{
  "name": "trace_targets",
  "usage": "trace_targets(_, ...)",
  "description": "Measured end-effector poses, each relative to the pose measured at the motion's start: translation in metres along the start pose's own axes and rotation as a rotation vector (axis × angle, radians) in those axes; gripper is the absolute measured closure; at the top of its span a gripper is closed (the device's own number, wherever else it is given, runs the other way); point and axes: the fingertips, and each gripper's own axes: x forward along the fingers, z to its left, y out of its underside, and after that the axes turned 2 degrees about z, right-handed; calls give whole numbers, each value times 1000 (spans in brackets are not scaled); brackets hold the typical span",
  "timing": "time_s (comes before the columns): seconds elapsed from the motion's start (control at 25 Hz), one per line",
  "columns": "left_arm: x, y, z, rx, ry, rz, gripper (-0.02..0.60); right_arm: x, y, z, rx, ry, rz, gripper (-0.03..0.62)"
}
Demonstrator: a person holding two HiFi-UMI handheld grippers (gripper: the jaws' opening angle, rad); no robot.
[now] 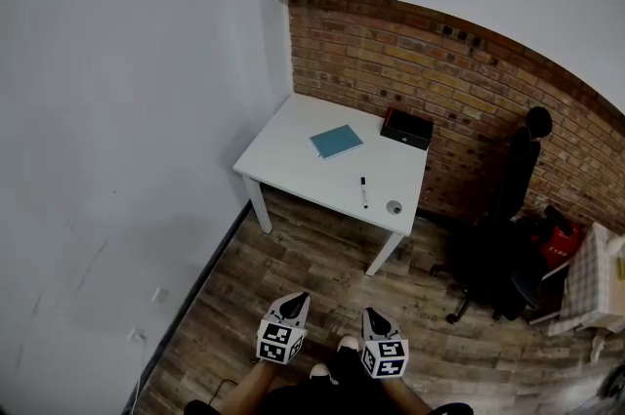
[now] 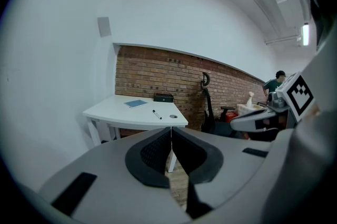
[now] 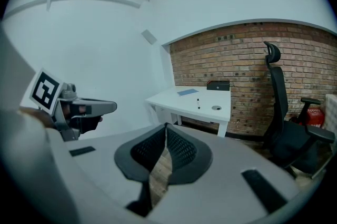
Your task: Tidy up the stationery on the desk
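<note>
A white desk [image 1: 293, 145] stands in the corner, well ahead of me. On it lie a blue notebook [image 1: 336, 142], a black pen [image 1: 364, 191], a small round grey item [image 1: 395, 207] and a black box [image 1: 407, 128] by the brick wall. My left gripper [image 1: 295, 299] and right gripper [image 1: 373, 314] are held low over the wooden floor, far from the desk, both shut with nothing between the jaws. The left gripper view shows the desk [image 2: 113, 111], notebook [image 2: 136, 103] and pen [image 2: 156, 114]. The right gripper view shows the desk [image 3: 174, 99] and pen [image 3: 198, 106].
A black office chair [image 1: 500, 252] stands right of the desk, with red items [image 1: 557, 243] and a light cloth-covered stand [image 1: 597, 279] beyond it. A white wall runs along the left. A person [image 2: 274, 86] shows at the far right of the left gripper view.
</note>
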Motion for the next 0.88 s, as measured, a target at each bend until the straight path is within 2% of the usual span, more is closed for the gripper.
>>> trace_targets(0.2,13,-1,8,-5,-1,13,565,16,-1,-6,12,-2,11,571)
trace_targets(0.48,45,-8,26,-3,-5,20,565,53,-21,-22,21,-2,-11,571)
trace_targets(0.88,121,-43,69,-14,-15,31,565,130,-65,-58,39,-23,-4,571)
